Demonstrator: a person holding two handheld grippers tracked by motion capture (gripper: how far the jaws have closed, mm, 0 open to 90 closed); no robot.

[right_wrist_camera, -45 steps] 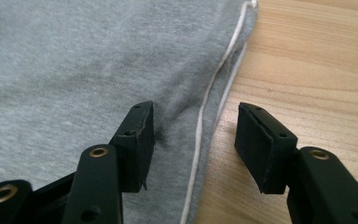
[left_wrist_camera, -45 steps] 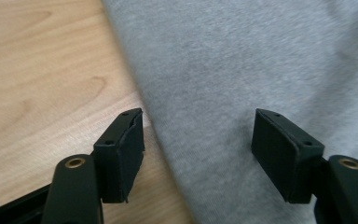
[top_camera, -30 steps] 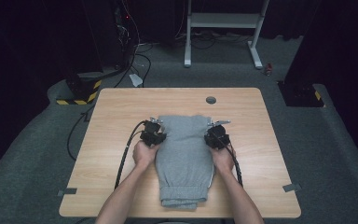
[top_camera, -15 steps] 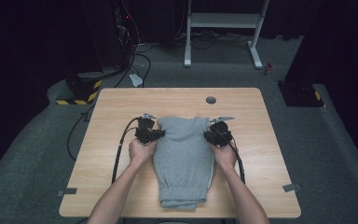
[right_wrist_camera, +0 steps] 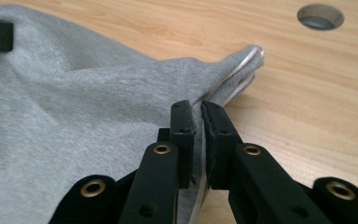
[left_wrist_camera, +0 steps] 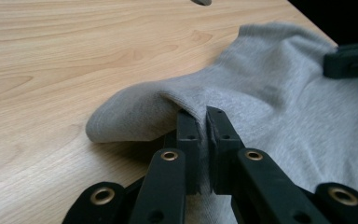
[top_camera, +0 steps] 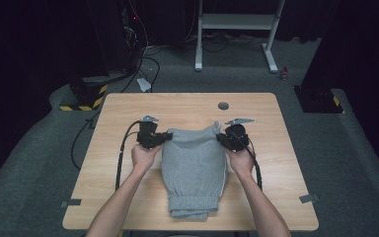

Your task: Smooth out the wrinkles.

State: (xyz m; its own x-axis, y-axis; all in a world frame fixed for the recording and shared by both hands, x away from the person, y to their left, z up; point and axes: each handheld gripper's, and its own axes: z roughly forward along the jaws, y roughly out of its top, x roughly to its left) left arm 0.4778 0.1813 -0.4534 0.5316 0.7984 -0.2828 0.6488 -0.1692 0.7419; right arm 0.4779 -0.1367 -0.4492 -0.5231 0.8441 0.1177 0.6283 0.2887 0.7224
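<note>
A: Grey sweatpants (top_camera: 193, 168) folded, lying mid-table, long axis running 12 to 6 in the high view. Cuffs at the 6 o'clock end, near the front edge. Top end pulled wide at 12.

B: Left corner?

A: Pinched by left gripper (top_camera: 167, 138), at 9 o'clock of the cloth's top. Jaws closed on a fold of grey fabric (left_wrist_camera: 193, 100), corner lifted off the wood.

B: Right corner?

A: Pinched likewise by right gripper (top_camera: 220, 138), at 3 o'clock of the top. Jaws closed on the fabric edge (right_wrist_camera: 196, 88), pale trim showing just past the tips.

B: Slack between?

A: Cloth stretched between both grips, sagging slightly at centre.

B: Surroundings?

A: Wooden table (top_camera: 128, 113) bare otherwise. Round cable hole (top_camera: 223, 105) at 12 o'clock of the pants, well apart. Forearms entering from 6. White desk frame (top_camera: 237, 29) beyond at 12, on grey carpet. Yellow-black striped block (top_camera: 84, 98) at 10 o'clock, off the table.
</note>
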